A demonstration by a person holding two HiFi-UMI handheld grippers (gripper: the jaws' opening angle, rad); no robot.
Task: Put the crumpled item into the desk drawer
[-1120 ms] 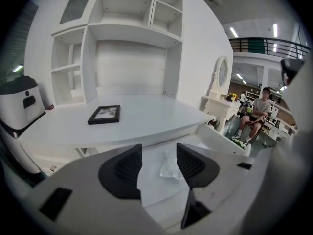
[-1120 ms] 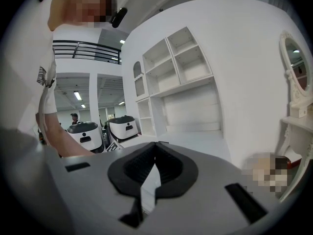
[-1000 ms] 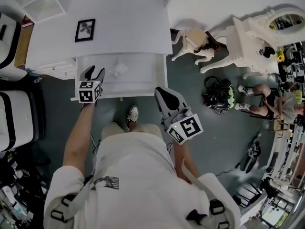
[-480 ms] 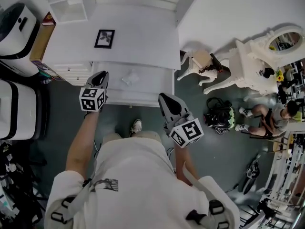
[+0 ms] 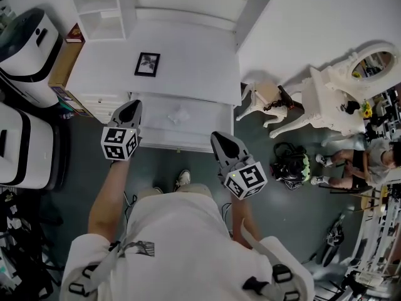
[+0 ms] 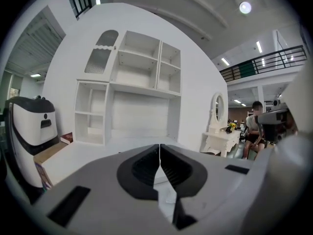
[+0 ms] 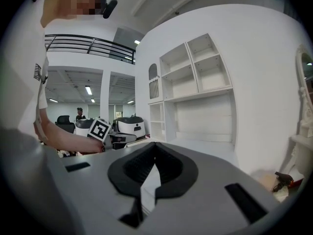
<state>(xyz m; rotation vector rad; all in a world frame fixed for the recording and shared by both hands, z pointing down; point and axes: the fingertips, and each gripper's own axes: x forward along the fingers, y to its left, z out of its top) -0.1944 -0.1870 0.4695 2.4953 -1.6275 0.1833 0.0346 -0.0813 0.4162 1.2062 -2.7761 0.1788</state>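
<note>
Crumpled item in the open drawer, both tongs empty.
The bench (image 5: 188, 49) has its drawer (image 5: 210, 123) pulled out. Left tongs (image 5: 131, 106), just closed on nothing, hover by its left edge; right tongs (image 5: 220, 138), pinched together, by its right. The crumpled item (image 5: 180, 113) lies inside. Pushing one corner could jam the drawer askew.
</note>
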